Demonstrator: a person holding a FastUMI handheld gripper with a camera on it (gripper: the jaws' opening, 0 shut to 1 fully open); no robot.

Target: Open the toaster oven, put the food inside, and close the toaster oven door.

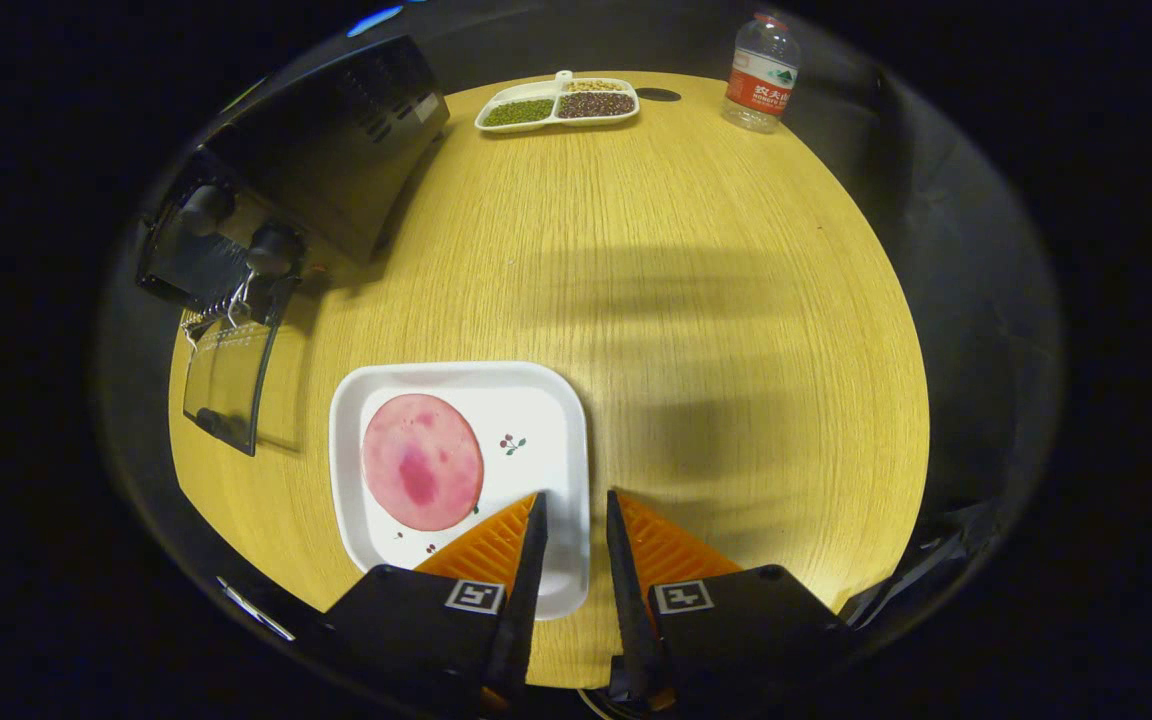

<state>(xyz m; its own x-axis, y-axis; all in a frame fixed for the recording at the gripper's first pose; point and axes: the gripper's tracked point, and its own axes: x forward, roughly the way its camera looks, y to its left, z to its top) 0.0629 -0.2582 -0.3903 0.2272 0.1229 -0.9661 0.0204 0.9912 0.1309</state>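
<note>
A black toaster oven stands on the round wooden table, far ahead and to the left of my fingers. Its glass door hangs open, folded down toward the table. A round pink slice of food lies on a white square plate just ahead of my left finger. My gripper hovers over the plate's right rim. Its fingers stand slightly apart with nothing between them. The left finger covers the plate's near right corner.
A white divided dish with green and dark beans sits at the table's far side. A clear water bottle with a red label stands to its right. A thin metal rod lies off the table's near left edge.
</note>
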